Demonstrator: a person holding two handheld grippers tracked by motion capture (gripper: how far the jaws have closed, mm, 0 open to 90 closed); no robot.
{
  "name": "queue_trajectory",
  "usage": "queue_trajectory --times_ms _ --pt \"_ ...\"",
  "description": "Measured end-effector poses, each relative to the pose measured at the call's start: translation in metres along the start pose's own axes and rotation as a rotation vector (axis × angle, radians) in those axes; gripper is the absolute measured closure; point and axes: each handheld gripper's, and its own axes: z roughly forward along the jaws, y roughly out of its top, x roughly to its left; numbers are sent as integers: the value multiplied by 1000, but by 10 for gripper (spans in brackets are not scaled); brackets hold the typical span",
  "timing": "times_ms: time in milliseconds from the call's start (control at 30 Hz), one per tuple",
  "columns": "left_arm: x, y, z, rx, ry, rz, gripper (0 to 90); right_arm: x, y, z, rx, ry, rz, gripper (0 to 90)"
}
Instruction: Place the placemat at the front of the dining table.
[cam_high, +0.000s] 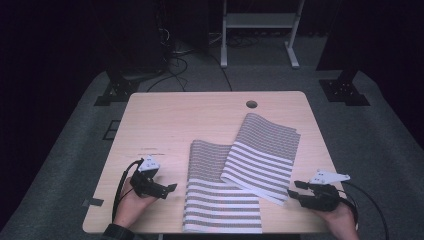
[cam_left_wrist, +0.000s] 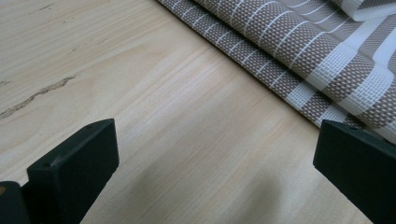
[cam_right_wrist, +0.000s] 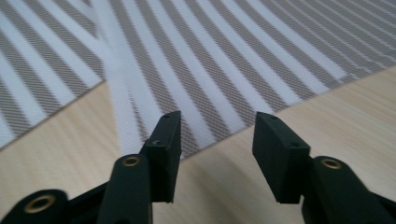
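A light wooden worktop seen from above, with a brown-and-white striped cloth lying on its near middle and right. The cloth is folded into a bent shape. One part runs from the near edge straight away from the person, its stripes crossing it from side to side. The other part is folded over the first and lies at a slant, its long axis running from the near right up toward the far right, ending near a small round hole in the worktop.

The left tool rests near the front left of the worktop, held in the person's left hand, pointing right toward the cloth. Its jaws stand wide apart over bare wood, just beside the cloth's edge.

The right tool sits at the front right, pointing left. Its jaws are partly open and empty, at the cloth's slanted near corner.
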Motion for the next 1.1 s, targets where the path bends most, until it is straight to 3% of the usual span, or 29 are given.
queue_trajectory --times_ms 67,100,200,467,600,667,867,1000,1100 --pt "1 -1 1 1 -2 -6 0 6 1 4 19 75 -22 761" --pt "2 -1 2 7 0 -4 0 6 1 4 19 75 -22 761" --pt "3 -2 3 19 4 -2 0 15 4 8 40 127 -61 888" --pt "4 -4 7 52 15 4 0 31 7 20 97 192 -116 897" --pt "4 -4 8 63 17 7 0 32 7 23 121 181 -131 898" --pt "3 -5 11 83 14 17 0 30 7 22 118 175 -124 898" --pt "1 -5 12 84 26 36 0 21 6 20 115 141 -89 898" --pt "1 -6 12 82 26 37 0 7 5 17 110 97 -54 898" --pt "1 -6 12 82 31 45 0 -8 4 14 103 29 -36 898"
